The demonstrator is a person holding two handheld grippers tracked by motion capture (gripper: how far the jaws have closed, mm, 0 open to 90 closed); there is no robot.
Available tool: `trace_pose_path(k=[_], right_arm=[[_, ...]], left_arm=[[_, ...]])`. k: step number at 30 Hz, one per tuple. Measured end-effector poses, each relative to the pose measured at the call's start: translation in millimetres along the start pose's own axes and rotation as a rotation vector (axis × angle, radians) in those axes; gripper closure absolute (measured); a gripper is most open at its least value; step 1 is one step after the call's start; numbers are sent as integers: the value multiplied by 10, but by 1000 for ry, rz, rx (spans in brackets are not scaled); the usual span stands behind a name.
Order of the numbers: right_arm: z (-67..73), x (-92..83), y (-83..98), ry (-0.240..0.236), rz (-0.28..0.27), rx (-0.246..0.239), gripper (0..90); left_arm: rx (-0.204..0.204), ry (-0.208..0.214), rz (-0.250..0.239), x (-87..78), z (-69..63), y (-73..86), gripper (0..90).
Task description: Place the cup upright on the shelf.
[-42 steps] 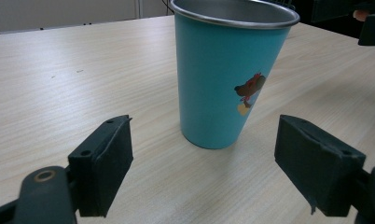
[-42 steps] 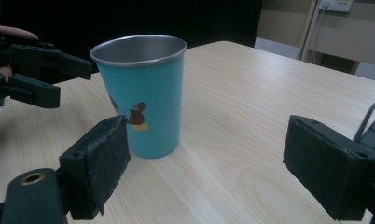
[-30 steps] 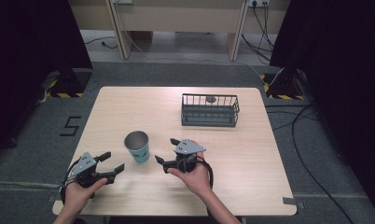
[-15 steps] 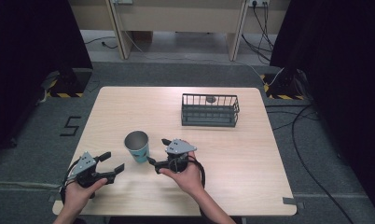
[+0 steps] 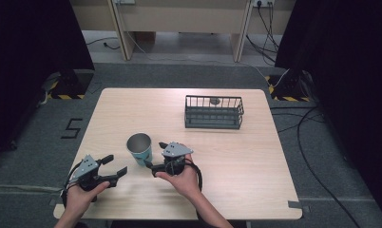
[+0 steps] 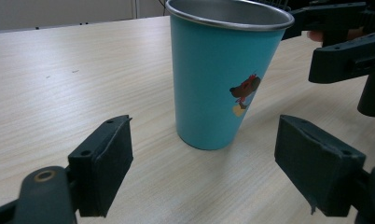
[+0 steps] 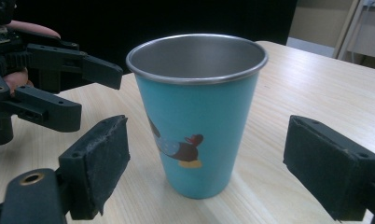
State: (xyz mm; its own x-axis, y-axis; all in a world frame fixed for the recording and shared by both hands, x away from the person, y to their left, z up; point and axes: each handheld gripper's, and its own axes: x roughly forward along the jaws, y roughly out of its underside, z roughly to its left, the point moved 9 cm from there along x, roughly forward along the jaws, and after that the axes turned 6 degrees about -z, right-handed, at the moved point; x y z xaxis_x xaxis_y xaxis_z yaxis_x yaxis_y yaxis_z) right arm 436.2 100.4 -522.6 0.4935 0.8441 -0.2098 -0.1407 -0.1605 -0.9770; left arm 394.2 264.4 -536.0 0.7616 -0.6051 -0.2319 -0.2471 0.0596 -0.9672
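Note:
A teal metal cup with a cartoon print stands upright on the wooden table, near the front left. My left gripper rests open to the cup's left, jaws pointing at it. My right gripper is open just right of the cup, its jaws close to the wall without touching. In the left gripper view the cup stands beyond the open left gripper, with the right gripper behind it. In the right gripper view the cup sits between the spread jaws of the right gripper.
A dark wire basket stands at the back right of the table, with a small dark round object inside. Cables run over the floor to the right. The left gripper shows beyond the cup in the right gripper view.
My right gripper has moved left toward the cup and now sits beside it. The left gripper and the cup have stayed in place.

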Motion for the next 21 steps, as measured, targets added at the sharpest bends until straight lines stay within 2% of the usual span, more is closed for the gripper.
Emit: trace_pose_path(k=[14,21], right_arm=[[0,176,57,-5,22,12,150],[4,256,84,-9,36,-2,150]], left_arm=[[3,2,4,6,-5,1,185],[6,7,10,14,-11,10,185]])
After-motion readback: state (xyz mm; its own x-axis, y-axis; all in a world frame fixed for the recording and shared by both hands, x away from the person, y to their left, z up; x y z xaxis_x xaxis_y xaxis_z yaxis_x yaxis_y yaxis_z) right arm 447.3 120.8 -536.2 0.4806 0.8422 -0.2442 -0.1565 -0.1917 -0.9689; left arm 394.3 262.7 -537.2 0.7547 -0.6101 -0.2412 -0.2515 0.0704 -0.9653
